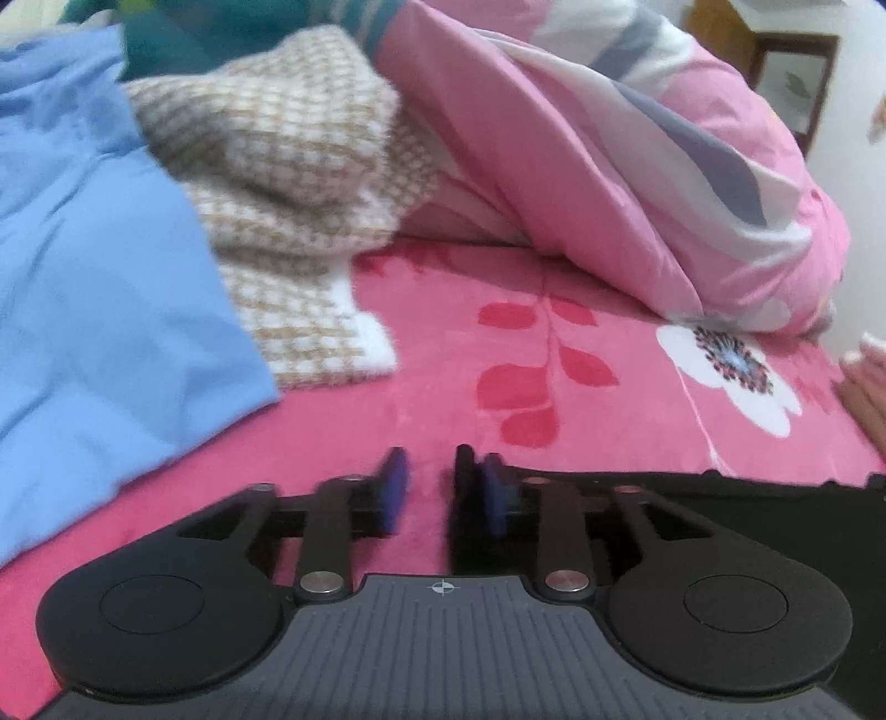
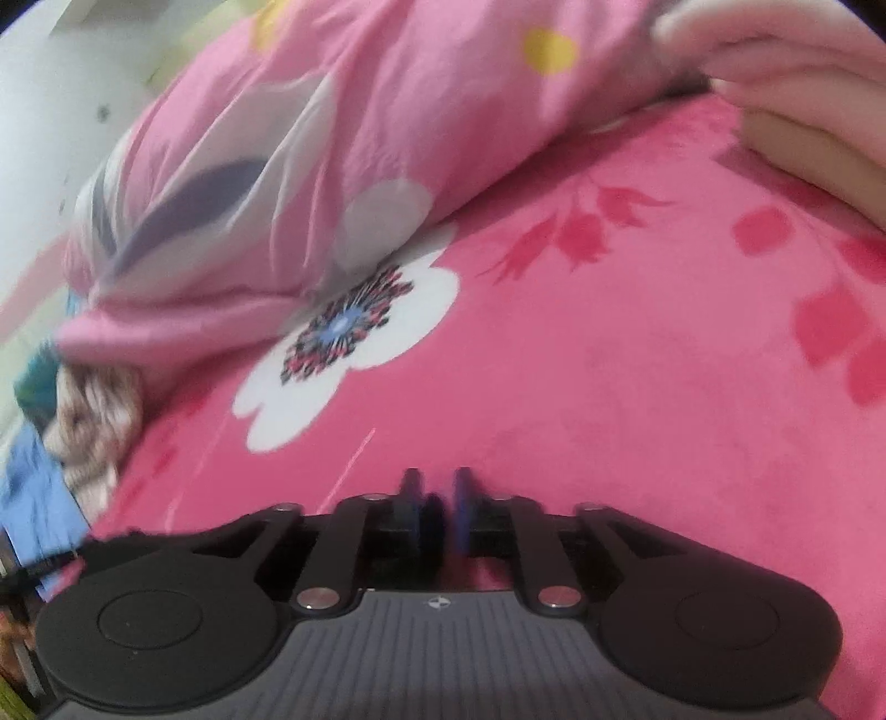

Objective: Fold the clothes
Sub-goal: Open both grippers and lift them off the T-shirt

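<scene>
Clothes lie heaped at the far left of the pink plush floral bedspread (image 1: 443, 399): a light blue cotton garment (image 1: 99, 288) spread flat, with a beige-and-white checked knit (image 1: 288, 194) crumpled just beside it and partly overlapping its edge, and a teal fabric (image 1: 183, 33) behind both. The left wrist view shows this pile large and close; the right wrist view catches only a blurred sliver of blue and beige at its left margin.

A black cloth (image 1: 775, 515) reaches in from the right of the left view — its edge runs up to the left gripper (image 1: 437, 487), and a dark strip of it seems to sit against the right-hand blue pad. The jaws stand a narrow gap apart; whether they actually pinch the cloth I cannot tell.

The right gripper (image 2: 440, 504) hovers over bare bedspread near a white printed flower (image 2: 354, 343), its fingers almost together with something dark between them, too blurred to identify. A pink quilt with grey and white leaf print (image 2: 232, 183) is bunched behind in both views. Only the right view shows folded pale pink and cream fabric (image 2: 792, 111) at upper right; only the left shows a person's fingertips (image 1: 869, 354) at the right edge.
</scene>
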{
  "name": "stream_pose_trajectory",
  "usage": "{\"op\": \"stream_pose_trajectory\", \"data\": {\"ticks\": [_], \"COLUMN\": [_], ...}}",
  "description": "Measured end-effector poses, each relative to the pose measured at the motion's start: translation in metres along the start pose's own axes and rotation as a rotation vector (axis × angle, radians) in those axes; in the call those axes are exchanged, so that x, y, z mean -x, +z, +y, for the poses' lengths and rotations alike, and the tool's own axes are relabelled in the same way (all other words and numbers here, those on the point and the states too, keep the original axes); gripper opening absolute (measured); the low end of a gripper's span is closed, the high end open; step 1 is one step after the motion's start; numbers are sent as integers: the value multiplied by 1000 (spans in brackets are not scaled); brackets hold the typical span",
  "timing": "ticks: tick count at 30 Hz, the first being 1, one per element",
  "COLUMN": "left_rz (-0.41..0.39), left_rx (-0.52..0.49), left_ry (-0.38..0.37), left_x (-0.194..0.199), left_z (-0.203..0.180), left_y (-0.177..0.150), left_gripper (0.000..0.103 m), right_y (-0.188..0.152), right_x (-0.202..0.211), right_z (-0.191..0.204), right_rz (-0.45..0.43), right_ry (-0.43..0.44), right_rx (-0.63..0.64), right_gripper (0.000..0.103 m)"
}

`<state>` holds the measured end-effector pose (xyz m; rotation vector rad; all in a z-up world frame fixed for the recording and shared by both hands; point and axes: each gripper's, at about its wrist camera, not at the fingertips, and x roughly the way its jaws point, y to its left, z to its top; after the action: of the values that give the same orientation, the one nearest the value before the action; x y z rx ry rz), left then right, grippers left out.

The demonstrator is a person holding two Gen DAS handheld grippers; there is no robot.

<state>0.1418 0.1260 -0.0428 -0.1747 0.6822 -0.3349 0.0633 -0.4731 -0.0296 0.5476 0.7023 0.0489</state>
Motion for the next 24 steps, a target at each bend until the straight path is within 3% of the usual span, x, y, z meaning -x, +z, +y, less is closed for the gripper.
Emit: {"op": "stream_pose_trajectory", "data": {"ticks": [1, 2, 9, 14, 16, 19, 24], "left_rz": [-7, -17, -60, 4, 52, 129, 193], "left_rx": [3, 7, 4, -111, -161, -190, -140], "left_ry": [10, 17, 24, 9, -2, -18, -36], "left_x": [8, 16, 84, 116, 124, 130, 145], "left_z": [1, 3, 1, -28, -40, -49, -43], "left_y": [1, 1, -1, -23, -38, -60, -87], "left_gripper": [45, 51, 61, 62, 62, 62, 62], "right_y": [-1, -3, -29, -72, -95, -117, -154], "right_x": [12, 24, 162, 231, 239, 229, 211], "right_z": [-1, -1, -13, -7, -2, -10, -25], "right_rz": [-23, -47, -171, -141, -103, -53, 31], "right_ry": [-8, -17, -74, -106, -93, -16, 116], "right_rx": [-12, -22, -27, 20, 14, -106, -311], "right_gripper": [39, 44, 44, 44, 44, 44, 44]}}
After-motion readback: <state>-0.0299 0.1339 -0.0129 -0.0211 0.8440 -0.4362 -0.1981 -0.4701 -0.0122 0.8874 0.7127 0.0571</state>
